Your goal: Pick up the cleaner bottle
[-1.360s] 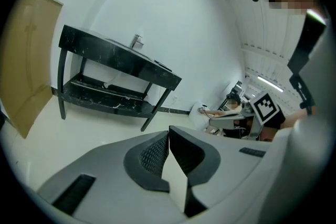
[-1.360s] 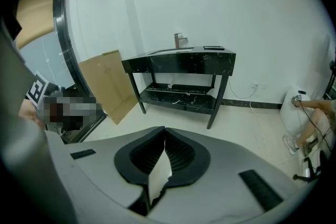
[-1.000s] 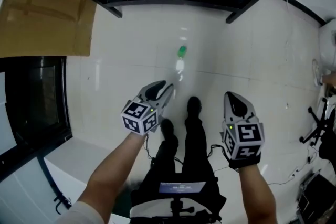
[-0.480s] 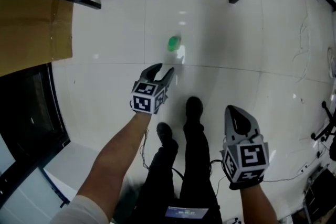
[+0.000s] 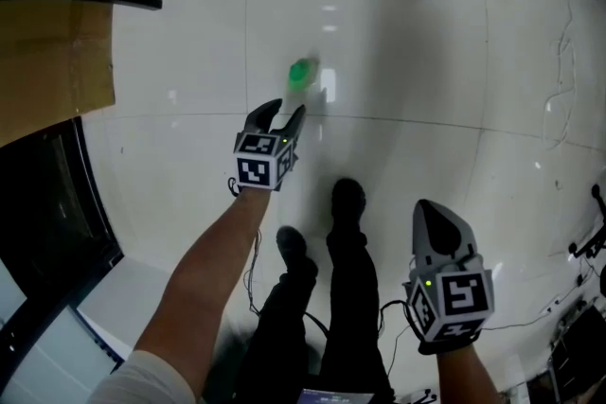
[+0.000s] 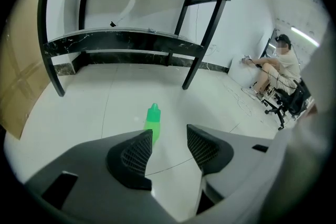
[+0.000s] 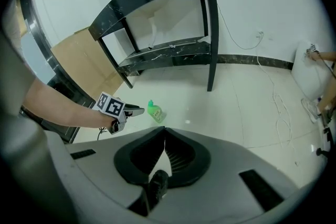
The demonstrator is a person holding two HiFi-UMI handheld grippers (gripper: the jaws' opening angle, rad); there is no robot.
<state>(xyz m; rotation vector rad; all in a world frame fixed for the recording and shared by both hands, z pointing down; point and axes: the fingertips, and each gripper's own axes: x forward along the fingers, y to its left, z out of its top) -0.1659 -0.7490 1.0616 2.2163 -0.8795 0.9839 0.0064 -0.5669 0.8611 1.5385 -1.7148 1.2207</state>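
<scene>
Green cleaner bottle (image 5: pixel 301 74) (image 6: pixel 152 122) (image 7: pixel 154 112): upright on the glossy white floor (image 5: pixel 426 61), cap up, in the open stretch in front of the black table (image 6: pixel 121 39), well clear of its legs.

Left gripper (image 5: pixel 276 116) (image 6: pixel 169 147): stretched forward and down on a bare arm, tips near the bottle but not touching it. Jaws released and just been opening, only bare floor between the ribbed pads (image 6: pixel 136 153). From the left gripper view, bottle beyond the tip of the left-hand jaw and partly hidden behind it, outside the gap.

Right gripper (image 5: pixel 437 222) (image 7: pixel 164 131): low at the right, beside the dark trouser legs, well apart from the bottle. Jaws clenched together, tips meeting, gripping nothing; black shoe (image 7: pixel 156 186) visible under them.

Both shoes (image 5: pixel 347 196) planted on the tiles between the two grippers. Sheet of cardboard (image 5: pixel 52 52) leaning at the left, next to a dark doorway. Cables (image 7: pixel 278 107) trailing over the floor at the right. Far off in the left gripper view, a seated person (image 6: pixel 278 68) by the wall.
</scene>
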